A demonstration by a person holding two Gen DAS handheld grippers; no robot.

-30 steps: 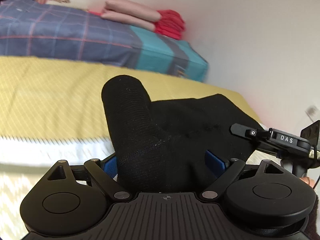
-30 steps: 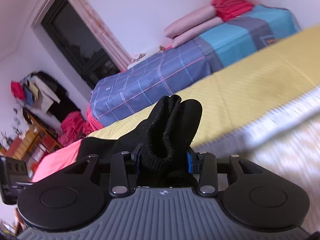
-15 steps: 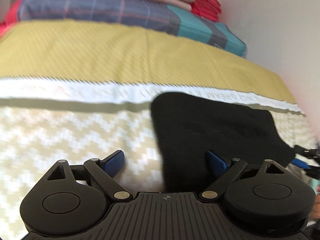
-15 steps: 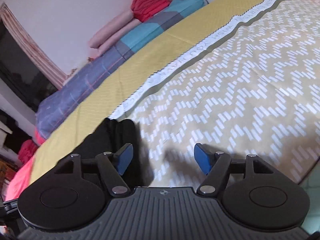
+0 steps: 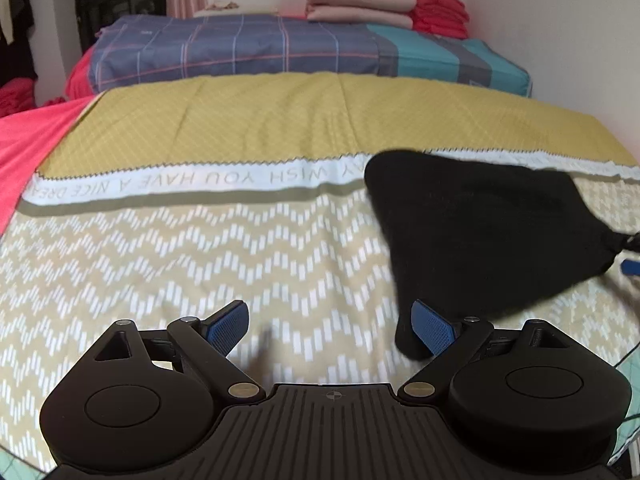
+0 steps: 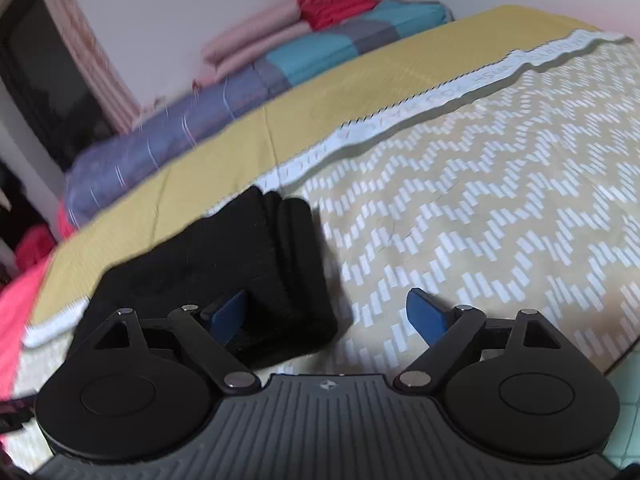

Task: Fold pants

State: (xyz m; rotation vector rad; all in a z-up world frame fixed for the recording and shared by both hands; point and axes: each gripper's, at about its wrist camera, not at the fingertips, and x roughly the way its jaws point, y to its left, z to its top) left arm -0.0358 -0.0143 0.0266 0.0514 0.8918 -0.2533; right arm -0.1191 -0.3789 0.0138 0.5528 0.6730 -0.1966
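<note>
The black pants (image 5: 480, 232) lie folded in a bundle on the zigzag bed cover (image 5: 200, 264), at the right of the left wrist view. My left gripper (image 5: 328, 312) is open above the cover; only its right pad (image 5: 432, 326) overlaps the bundle's near corner. In the right wrist view the pants (image 6: 240, 256) lie at the left, their thick folded end between the jaws beside the left pad (image 6: 226, 316). My right gripper (image 6: 326, 300) has its jaws opening, and the pads do not press the cloth. A blue pad (image 5: 631, 267) of the right gripper shows at the left view's right edge.
A yellow bedspread (image 5: 260, 120) with a white lettered band lies behind the cover. A plaid blue quilt (image 5: 240, 52) with pink and red folded linens (image 5: 360, 4) stands against the wall. Pink sheet (image 5: 24, 152) at left. The bed's edge and green floor (image 6: 624, 380) are at lower right.
Both grippers held the pants up a second ago. They have opened and tipped downward, and the pants now rest on the bed cover.
</note>
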